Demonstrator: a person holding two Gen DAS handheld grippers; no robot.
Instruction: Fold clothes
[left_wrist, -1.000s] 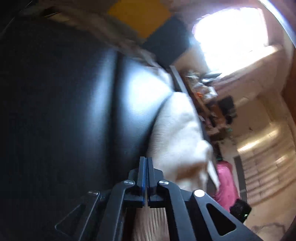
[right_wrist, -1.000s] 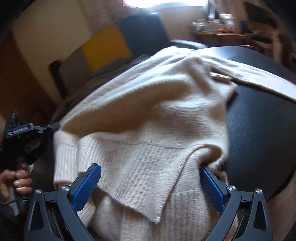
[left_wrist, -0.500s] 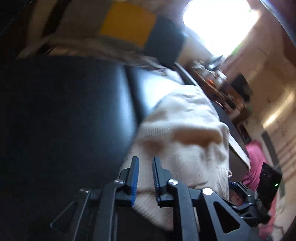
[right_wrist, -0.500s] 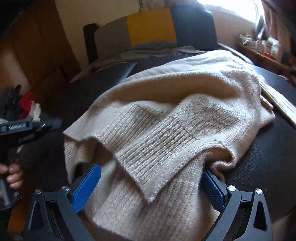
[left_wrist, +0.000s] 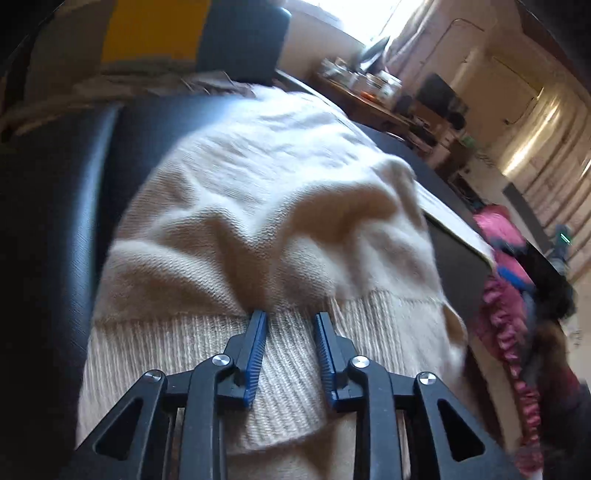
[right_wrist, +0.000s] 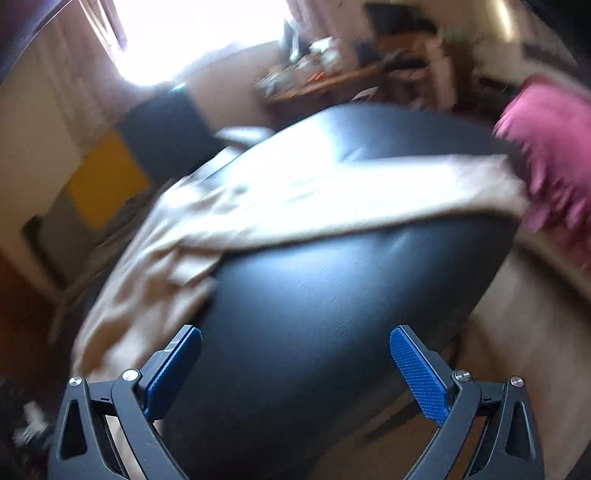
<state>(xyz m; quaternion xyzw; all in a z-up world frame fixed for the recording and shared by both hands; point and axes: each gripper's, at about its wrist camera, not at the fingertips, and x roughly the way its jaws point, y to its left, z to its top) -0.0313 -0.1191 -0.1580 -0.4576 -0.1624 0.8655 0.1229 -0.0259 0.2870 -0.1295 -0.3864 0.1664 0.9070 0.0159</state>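
My left tongs hung low over the cream sweater, their blue-padded fingers parted a little. The ribbed hem ran under and between them; I could not tell whether the pads touched the wool, but they were not closed on it. Ahead of those tongs the sweater rose in soft bunched folds, and beyond them it lay flatter across the black cushion. To the left of the tongs the cushion was bare. To their right, past the edge of the seat, a pink ruffled garment hung beside other dark clothes. Far ahead stood a yellow and dark backrest.

My right tongs were spread wide with nothing between the pads, only the bare black cushion below and ahead. In this blurred view the sweater lay ahead and to the left of them, its near edge coming down just beside the left pad, apart from it as far as I could see. One long pale part stretched away to the right across the cushion toward a pink cloth at the far right. A cluttered wooden table stood far ahead under a bright window.
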